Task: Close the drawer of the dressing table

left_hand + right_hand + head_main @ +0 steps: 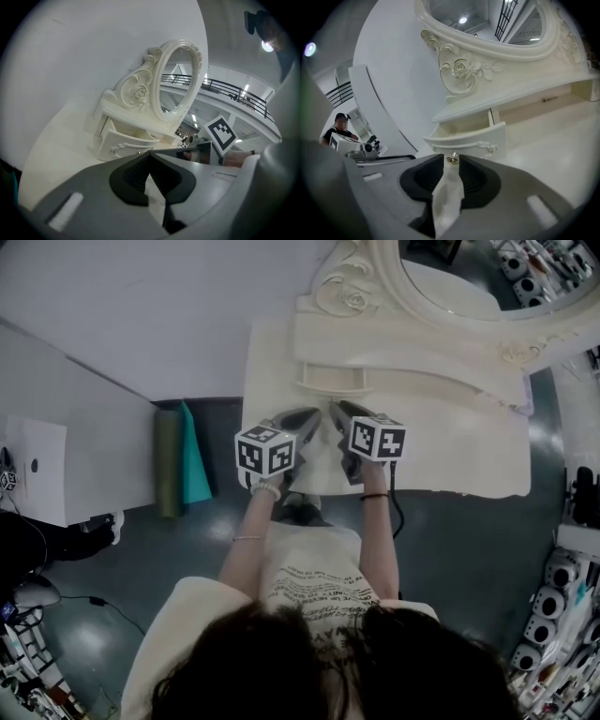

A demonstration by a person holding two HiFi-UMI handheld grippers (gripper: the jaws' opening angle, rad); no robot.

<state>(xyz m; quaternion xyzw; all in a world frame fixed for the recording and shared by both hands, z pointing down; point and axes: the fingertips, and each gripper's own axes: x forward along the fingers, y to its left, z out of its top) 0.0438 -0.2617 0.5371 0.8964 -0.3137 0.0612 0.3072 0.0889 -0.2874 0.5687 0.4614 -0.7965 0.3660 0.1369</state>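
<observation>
Left gripper: jaws clenched together, nothing between them, held above the tabletop. Right gripper: jaws released, parted on either side of the drawer's small metal knob. Drawer: pulled out from the dressing table, below the left end of the far mirror.

**Dressing table**: cream painted top, smooth, with a soft satin sheen.
**Drawer**: same cream finish; raised scroll relief on the front, at the centre of the right gripper view.
**Knob**: small, polished metal with a bright glint.
**Mirror frame**: carved roses and scrolls, glossy cream.
**Mirror**: reflective glass, upper right of the head view.
**Left gripper**: grey shell, matt, looks like plastic.
**Right gripper**: same shell as the left; pads are black, ribbed, matt and rubber-like.
**Marker cube**: matt black-and-white faces.
**Floor**: dark and glossy, with pale reflections.
**T-shirt**: pale cloth with dark print.
</observation>
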